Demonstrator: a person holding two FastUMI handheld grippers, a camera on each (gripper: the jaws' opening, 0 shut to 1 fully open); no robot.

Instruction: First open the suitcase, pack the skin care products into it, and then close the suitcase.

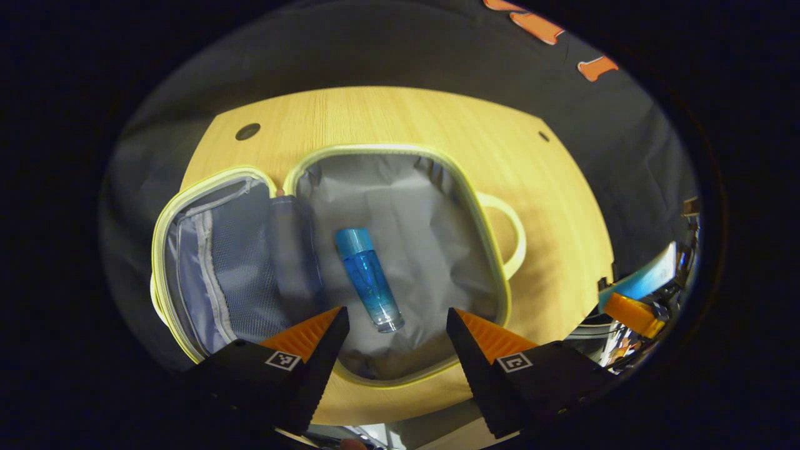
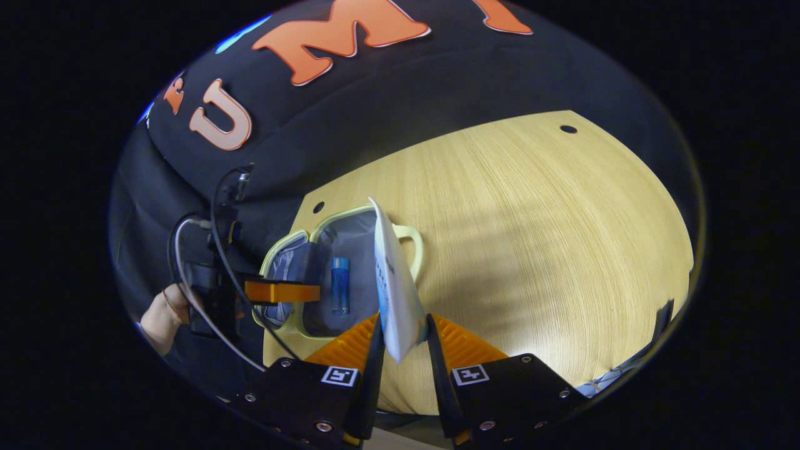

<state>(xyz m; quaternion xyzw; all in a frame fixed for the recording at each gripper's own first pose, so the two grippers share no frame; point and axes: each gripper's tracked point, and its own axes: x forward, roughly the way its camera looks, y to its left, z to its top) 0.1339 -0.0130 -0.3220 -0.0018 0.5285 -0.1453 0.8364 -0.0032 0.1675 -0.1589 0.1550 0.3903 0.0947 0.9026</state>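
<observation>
A small suitcase with a pale yellow rim and grey lining lies open on the wooden table; its lid with a mesh pocket is folded to the left. A blue bottle lies inside the main compartment. My left gripper hovers open just above the bottle, holding nothing. In the right gripper view, my right gripper is shut on a white, flat tube-like product, held upright beside the suitcase. The blue bottle and the left gripper, held by a hand, show there too.
The table stretches bare to the right of the suitcase, with small round holes near its far corners. The suitcase handle sticks out on its right side. Black cloth walls surround the table. Some equipment shows at the right edge.
</observation>
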